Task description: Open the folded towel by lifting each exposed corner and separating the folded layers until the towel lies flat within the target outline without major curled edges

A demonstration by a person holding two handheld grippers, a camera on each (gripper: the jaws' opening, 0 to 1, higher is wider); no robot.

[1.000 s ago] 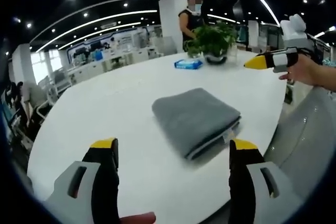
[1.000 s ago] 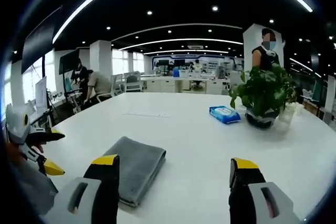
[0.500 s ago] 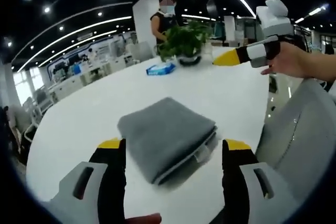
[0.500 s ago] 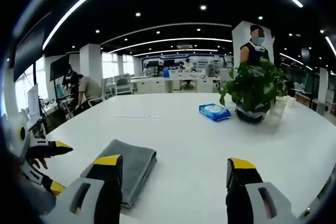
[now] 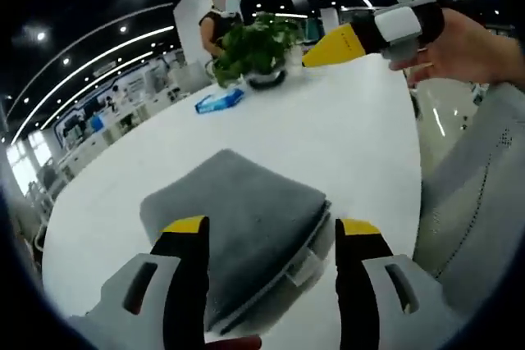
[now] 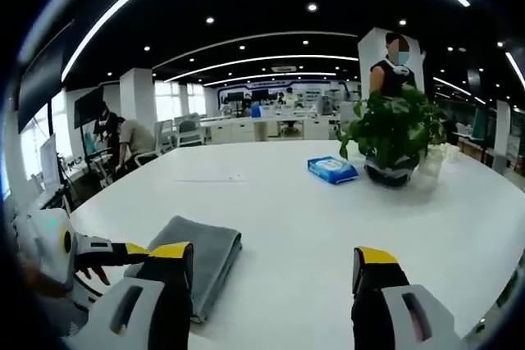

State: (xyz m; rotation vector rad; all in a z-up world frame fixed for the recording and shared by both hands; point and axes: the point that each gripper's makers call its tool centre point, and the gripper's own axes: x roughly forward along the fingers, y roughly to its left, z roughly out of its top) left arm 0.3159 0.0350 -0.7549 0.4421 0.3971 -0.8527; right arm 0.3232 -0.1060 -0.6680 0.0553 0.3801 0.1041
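Observation:
A grey folded towel [image 5: 234,223] lies on the white table [image 5: 344,133], with its layered edge and a small label toward the lower right of the left gripper view. My left gripper [image 5: 271,239] stands open just above the towel's near part, one jaw on each side. In the right gripper view the same towel [image 6: 197,247] lies at the lower left. My right gripper [image 6: 275,264] is open over bare table to the right of it. The left gripper [image 6: 98,253] comes in from the left beside the towel. The right gripper [image 5: 369,34] shows at the upper right, held by a hand.
A potted plant [image 6: 398,133] and a blue wipes pack [image 6: 332,169] stand on the far part of the table. A person [image 6: 392,63] stands behind the plant. The table's edge [image 5: 418,194] runs close on the right, with a light chair [image 5: 480,202] beyond it.
The left gripper has come forward and lower over the towel, which now lies between its jaws. The right gripper view has barely shifted.

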